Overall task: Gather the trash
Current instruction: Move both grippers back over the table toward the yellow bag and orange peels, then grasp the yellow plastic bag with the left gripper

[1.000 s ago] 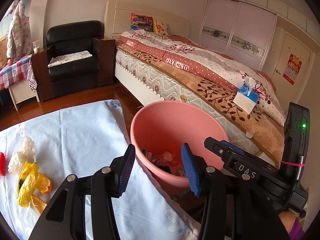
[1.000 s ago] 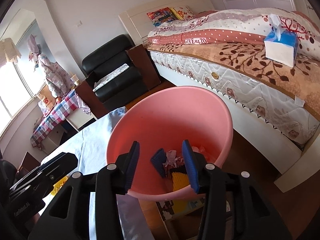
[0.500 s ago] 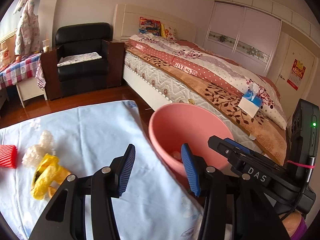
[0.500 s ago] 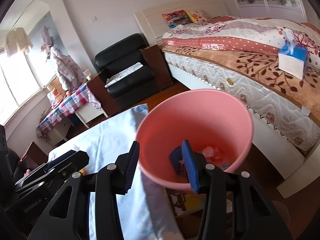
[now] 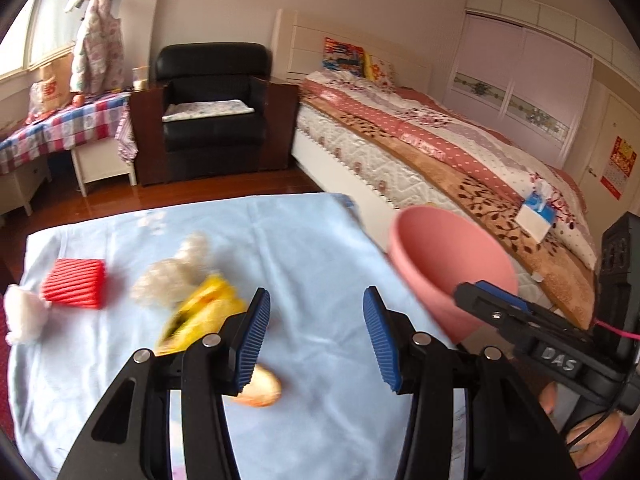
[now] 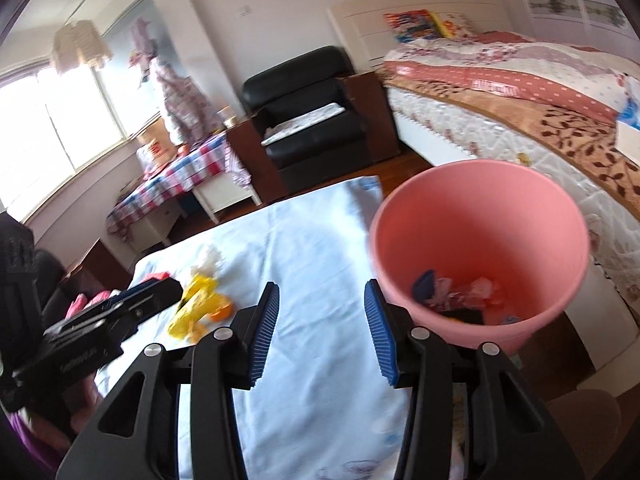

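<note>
A pink bin (image 6: 480, 248) with several scraps in its bottom stands off the right edge of a table under a light blue cloth (image 5: 304, 248). On the cloth lie a yellow wrapper (image 5: 200, 316), a white crumpled wad (image 5: 172, 276), a red ribbed piece (image 5: 76, 288), an orange peel (image 5: 260, 390) and a white tuft (image 5: 22, 316). My left gripper (image 5: 316, 340) hovers over the cloth just right of the yellow wrapper, its jaws opening with nothing between them. My right gripper (image 6: 322, 336) hangs open and empty over the cloth's right side, left of the pink bin (image 5: 448, 264).
A bed (image 5: 440, 152) with a tissue box (image 5: 538, 216) runs along the right. A black armchair (image 5: 212, 112) and a checked-cloth side table (image 5: 60, 128) stand at the back. Dark wooden floor (image 5: 168, 196) lies between them and the table.
Both grippers have swung left, away from over the bin and onto the cloth. The trash pile now sits close to the left gripper. The left jaws have widened slightly.
</note>
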Motion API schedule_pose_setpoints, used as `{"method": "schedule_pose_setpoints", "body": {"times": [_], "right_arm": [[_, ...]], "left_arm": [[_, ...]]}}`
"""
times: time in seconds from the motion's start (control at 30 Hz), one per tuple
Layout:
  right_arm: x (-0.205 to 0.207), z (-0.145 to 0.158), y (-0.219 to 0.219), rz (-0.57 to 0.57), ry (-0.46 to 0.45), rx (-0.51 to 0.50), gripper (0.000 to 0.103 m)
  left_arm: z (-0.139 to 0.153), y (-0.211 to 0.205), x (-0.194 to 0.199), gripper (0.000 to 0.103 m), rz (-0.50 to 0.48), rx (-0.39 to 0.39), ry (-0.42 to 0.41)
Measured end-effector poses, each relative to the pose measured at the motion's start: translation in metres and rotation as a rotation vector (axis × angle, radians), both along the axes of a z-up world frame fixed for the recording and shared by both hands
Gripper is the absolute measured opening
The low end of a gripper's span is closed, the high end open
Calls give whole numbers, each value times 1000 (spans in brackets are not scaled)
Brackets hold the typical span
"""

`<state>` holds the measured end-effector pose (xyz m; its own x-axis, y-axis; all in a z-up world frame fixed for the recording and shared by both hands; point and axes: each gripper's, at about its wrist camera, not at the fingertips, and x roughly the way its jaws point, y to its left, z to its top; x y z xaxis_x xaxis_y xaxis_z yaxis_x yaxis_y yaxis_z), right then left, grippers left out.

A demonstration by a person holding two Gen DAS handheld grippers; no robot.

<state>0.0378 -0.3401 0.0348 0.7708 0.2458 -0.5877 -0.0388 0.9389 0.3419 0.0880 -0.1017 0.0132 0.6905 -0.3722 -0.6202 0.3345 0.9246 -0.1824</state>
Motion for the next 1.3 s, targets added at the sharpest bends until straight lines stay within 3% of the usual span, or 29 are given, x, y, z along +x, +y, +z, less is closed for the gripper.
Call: {"method": "schedule_pose_setpoints", "body": {"times": [0.3, 0.43, 0.67, 0.9, 1.2, 1.3], "right_arm": [[-2, -1, 39, 131, 0, -5, 45], [0, -5, 50, 175, 12, -1, 45], [1, -12, 66, 228, 43, 1, 45], [3, -18, 73, 259, 62, 12, 45], [8, -27, 88, 324, 101, 43, 45], [11, -31, 93, 340, 119, 49, 45]], "left_arm": [[-12, 80, 2, 55, 131, 28, 3], [-29, 102, 5, 57, 96, 37, 62], [-55, 89, 18, 58, 27, 80, 109], [-67, 75, 36, 56, 20, 103, 133], [-75, 81, 43, 17, 24, 88, 170], [-69, 86, 36, 12, 25, 77, 148]]}}
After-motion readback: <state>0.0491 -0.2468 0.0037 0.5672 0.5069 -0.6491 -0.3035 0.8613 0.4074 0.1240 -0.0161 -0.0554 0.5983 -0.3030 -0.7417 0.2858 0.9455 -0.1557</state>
